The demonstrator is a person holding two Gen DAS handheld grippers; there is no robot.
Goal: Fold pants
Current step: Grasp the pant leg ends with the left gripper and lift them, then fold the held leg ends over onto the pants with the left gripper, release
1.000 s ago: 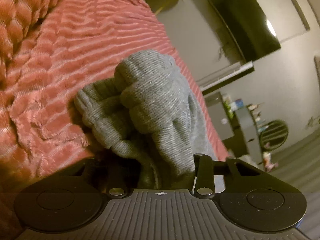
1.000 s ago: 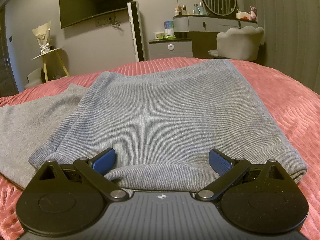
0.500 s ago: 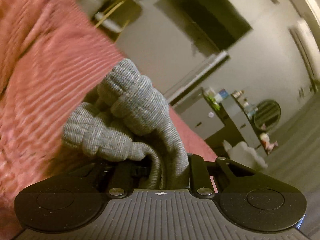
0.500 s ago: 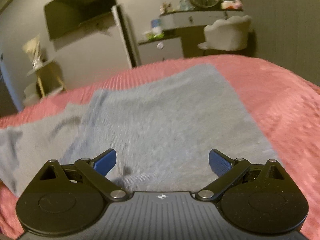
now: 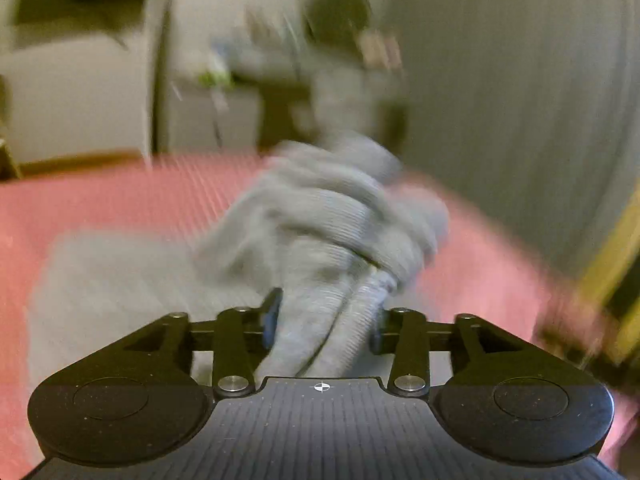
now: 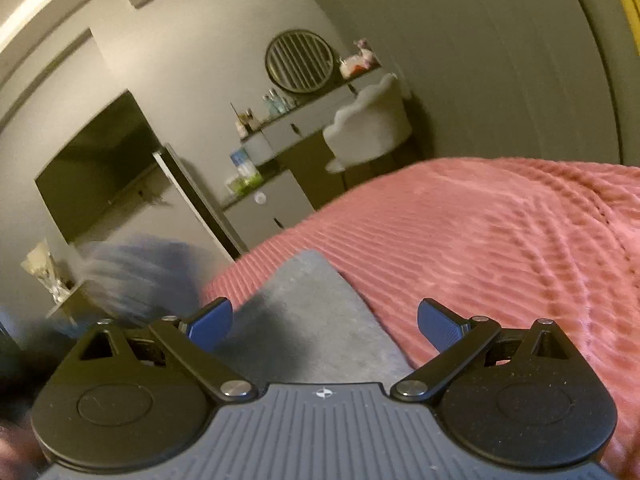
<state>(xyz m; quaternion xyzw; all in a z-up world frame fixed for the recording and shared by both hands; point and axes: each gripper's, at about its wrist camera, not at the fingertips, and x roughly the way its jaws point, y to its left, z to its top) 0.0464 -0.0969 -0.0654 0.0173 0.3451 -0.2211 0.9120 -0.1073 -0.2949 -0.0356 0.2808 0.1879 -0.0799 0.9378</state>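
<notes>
Pants (image 5: 320, 240) bunched between left gripper (image 5: 324, 320) jaws, apparently loosening.

Bedroom: bed (image 6: 500, 240), vanity mirror (image 6: 300, 61)

A pink ribbed bedspread (image 6: 500, 232), a round mirror (image 6: 299, 61), a white chair (image 6: 370, 128).

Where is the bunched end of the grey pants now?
In the left wrist view, the bunched end sits centre, between the left gripper fingers, above the pink bedspread.
</notes>
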